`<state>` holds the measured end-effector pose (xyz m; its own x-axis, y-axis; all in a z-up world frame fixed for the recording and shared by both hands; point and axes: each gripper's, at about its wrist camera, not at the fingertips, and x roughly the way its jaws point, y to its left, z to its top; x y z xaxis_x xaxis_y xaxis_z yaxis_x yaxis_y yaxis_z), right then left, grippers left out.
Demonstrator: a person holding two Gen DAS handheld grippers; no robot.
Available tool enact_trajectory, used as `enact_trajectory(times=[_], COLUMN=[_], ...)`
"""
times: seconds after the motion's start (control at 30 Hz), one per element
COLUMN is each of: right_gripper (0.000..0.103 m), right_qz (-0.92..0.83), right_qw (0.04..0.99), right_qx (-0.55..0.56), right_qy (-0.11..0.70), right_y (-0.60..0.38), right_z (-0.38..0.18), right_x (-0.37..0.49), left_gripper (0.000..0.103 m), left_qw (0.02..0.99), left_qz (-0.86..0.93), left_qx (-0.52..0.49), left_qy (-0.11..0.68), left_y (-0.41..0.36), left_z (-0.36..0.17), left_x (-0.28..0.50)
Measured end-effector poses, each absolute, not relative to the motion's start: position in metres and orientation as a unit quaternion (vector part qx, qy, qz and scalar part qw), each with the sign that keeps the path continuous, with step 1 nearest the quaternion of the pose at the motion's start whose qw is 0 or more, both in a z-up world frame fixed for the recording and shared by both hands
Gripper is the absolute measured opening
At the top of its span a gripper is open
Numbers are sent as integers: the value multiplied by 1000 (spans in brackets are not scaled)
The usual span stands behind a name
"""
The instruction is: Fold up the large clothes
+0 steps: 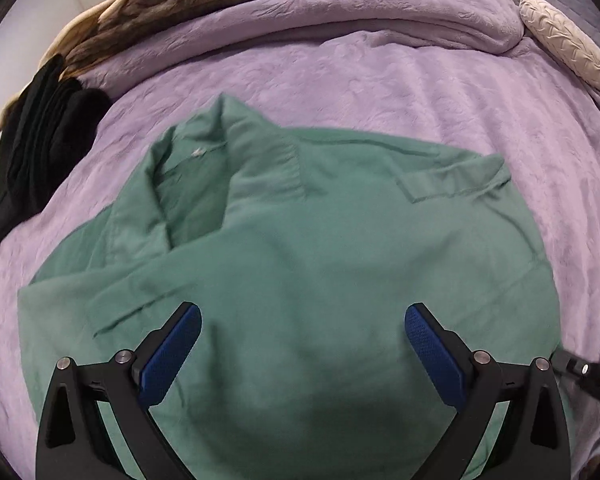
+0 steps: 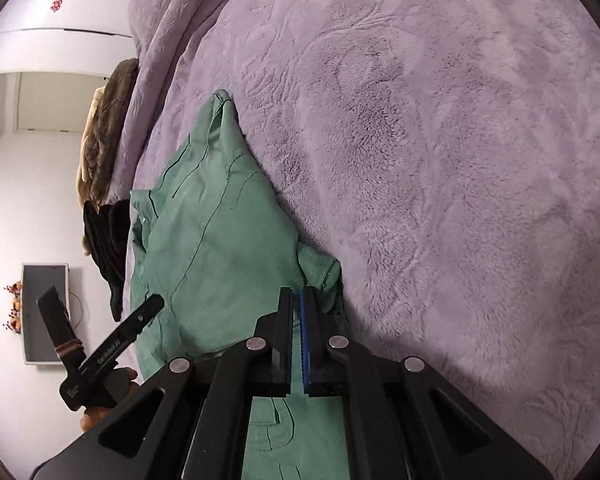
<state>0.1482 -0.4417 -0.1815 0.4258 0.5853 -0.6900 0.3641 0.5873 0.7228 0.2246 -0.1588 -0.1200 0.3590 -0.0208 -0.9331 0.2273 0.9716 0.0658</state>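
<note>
Big green cotton shirt (image 1: 300, 248) lying part-folded on fuzzy purple blanket (image 1: 440, 92). Left gripper (image 1: 302, 344) spread wide above shirt, holding nothing. Right gripper (image 2: 297, 300) pinched together on shirt edge. Could slip out, pull fold crooked, bunch up soft cloth.

Shirt (image 1: 300, 240) on blanket (image 1: 420, 92); pillow (image 1: 568, 44) behind, right.

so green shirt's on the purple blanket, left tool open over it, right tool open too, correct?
Not quite: the right tool is shut, its pads pressed together at the edge of the green shirt, as the right wrist view shows; whether fabric is pinched between them is unclear. The rest holds: the shirt lies on the purple blanket, and the left tool is open above it.
</note>
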Motion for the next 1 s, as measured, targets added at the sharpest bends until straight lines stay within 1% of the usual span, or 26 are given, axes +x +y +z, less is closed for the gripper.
enact_trajectory(times=[0.23, 0.5, 0.57, 0.6, 0.63, 0.67, 0.9, 1.0], right_gripper=[5, 6, 16, 39, 68, 76, 77, 81], right_qz=[93, 125, 125, 124, 122, 119, 140, 143], right_qw=[720, 710, 708, 707, 707, 709, 712, 714], right_qx=[392, 335, 323, 320, 317, 314, 293, 282], right_qy=[566, 607, 615, 618, 620, 620, 623, 625], right_y=[-427, -386, -378, -374, -373, -372, -364, -362], right_z=[-154, -127, -122, -119, -116, -112, -84, -76], right_x=[147, 142, 140, 139, 136, 134, 124, 119], left_gripper=[102, 102, 102, 102, 102, 102, 102, 102], left_qw=[788, 779, 779, 778, 777, 776, 773, 772], left_qz=[-29, -2, 1, 1, -1, -1, 2, 6], left_qx=[65, 21, 19, 17, 15, 13, 6, 2], left_qy=[612, 627, 627, 628, 630, 631, 634, 636], left_y=[-102, -83, -82, -83, -82, -81, -85, -86], left_z=[-126, -108, -100, -97, -94, -91, -64, -57], left_x=[170, 133, 125, 121, 118, 114, 93, 86])
